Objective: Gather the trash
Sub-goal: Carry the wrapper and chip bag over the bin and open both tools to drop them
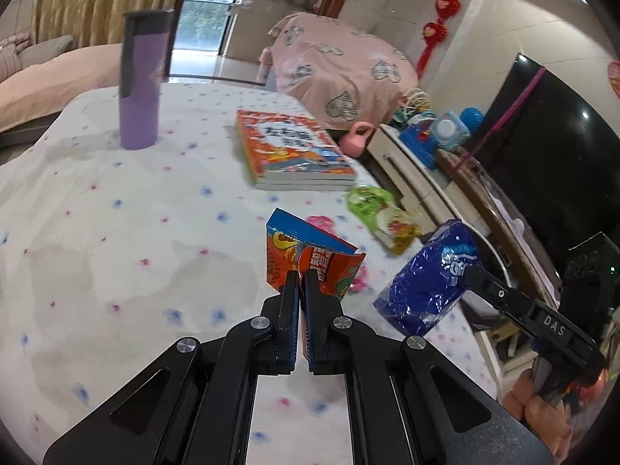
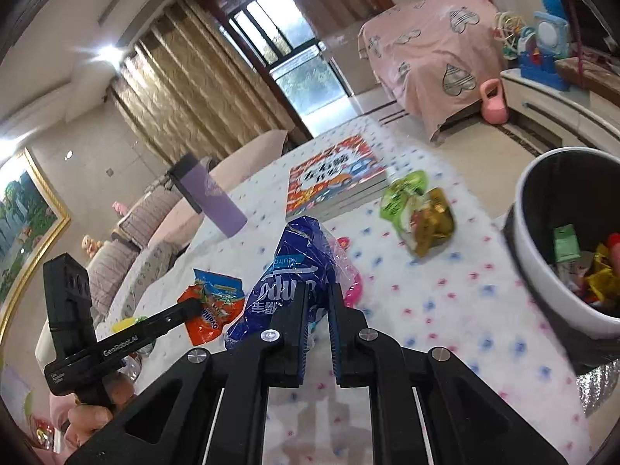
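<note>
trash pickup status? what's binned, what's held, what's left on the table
Done: several wrappers already lie in the bin. In hand: left gripper is shut on the orange packet, right gripper on the blue bag, both lifted. Left: the green pouch on the table.
</note>
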